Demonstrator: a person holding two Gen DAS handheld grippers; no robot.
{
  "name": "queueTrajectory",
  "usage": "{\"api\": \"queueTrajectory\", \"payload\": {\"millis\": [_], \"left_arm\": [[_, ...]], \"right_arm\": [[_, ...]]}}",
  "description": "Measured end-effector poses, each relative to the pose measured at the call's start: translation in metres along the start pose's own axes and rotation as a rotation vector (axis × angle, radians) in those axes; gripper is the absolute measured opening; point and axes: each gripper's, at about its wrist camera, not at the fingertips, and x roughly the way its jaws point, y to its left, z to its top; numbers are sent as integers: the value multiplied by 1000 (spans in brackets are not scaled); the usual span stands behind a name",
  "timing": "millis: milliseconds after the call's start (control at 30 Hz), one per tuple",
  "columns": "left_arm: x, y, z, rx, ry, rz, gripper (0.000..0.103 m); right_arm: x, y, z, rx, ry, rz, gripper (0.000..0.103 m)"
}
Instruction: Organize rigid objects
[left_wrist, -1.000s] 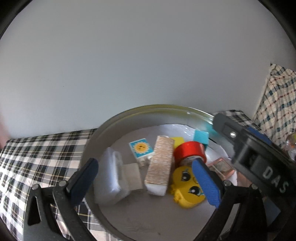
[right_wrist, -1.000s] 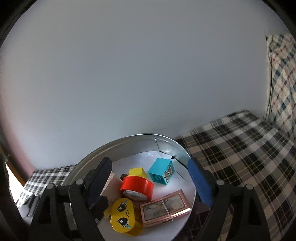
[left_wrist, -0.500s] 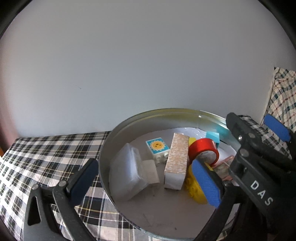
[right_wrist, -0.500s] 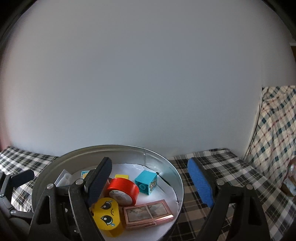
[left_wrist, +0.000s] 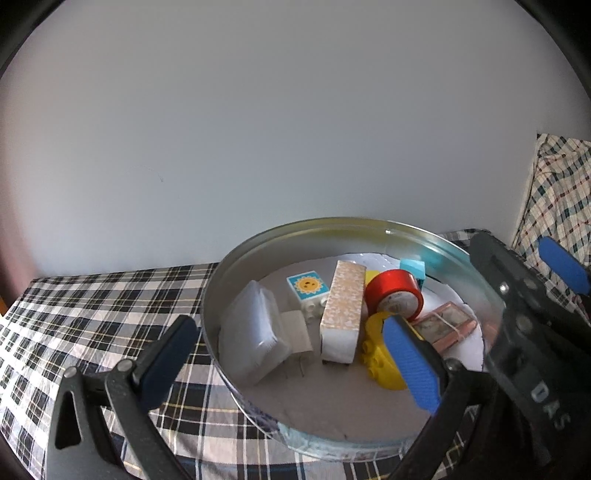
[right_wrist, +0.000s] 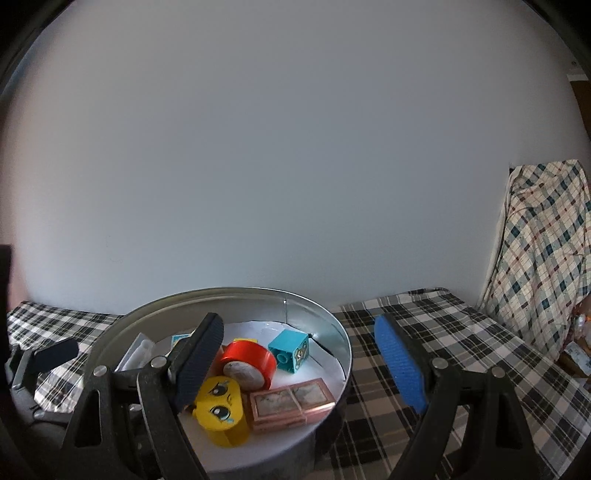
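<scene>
Plaid cloth (left_wrist: 92, 314); round metal tin (left_wrist: 332, 225) holding jumbled colourful blocks.

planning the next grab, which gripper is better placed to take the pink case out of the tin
Right, probably. The right gripper is open beside the pink case at the tin's near edge; the left gripper faces the white boxes.

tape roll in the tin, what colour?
Red, with a pale printed core; the tape roll shows best in the right wrist view, beside the yellow face block.
</scene>
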Motion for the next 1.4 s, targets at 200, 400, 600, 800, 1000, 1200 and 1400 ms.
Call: {"api": "queueTrajectory", "payload": {"millis": [200,400,600,800,1000,1200,1400], "left_arm": [[-17,-1,-7,12,-25,-6,102],[-32,2,-13,12,-44,-8,103],[-44,6,-19,5,-51,-20,103],[-53,10,-25,12,-52,-32,103],[-64,14,-29,7,-71,-34,103],[-73,21,-33,-4,-83,-45,103],[-75,28,-36,-11,-78,-43,103]], "right_arm": [[-22,2,-3,-14,-31,-6,86],[-34,-3,-5,6,-41,-17,86],[-50,-1,-8,4,-59,-28,86],[-63,1,-10,6,-81,-41,88],[-78,0,-13,36,-96,-45,89],[-91,7,-13,-1,-153,-60,93],[-95,14,-14,-36,-171,-65,94]]}}
